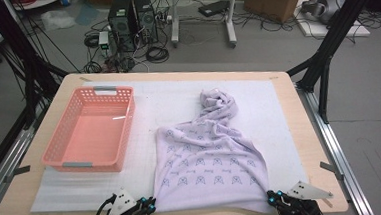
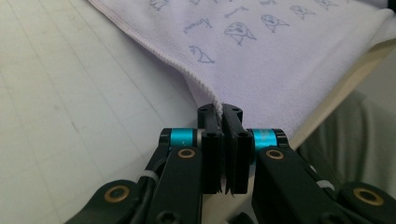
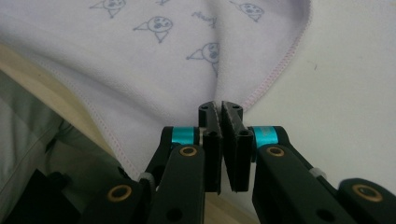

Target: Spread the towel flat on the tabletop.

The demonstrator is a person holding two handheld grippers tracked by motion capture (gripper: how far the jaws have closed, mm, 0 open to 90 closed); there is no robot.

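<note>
Both hands are cut off by the bottom edge of the high view; the towel point(image 1: 209, 156) bunches at its far end, hiding its far corners.

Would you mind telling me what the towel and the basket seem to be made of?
The towel looks like soft woven cloth, pale lilac and matte, perhaps terry or microfibre: it bunches at the far end, has a stitched hem and printed faces. The basket looks like moulded pink plastic, slightly glossy, with perforated lattice walls and grey handles.
</note>
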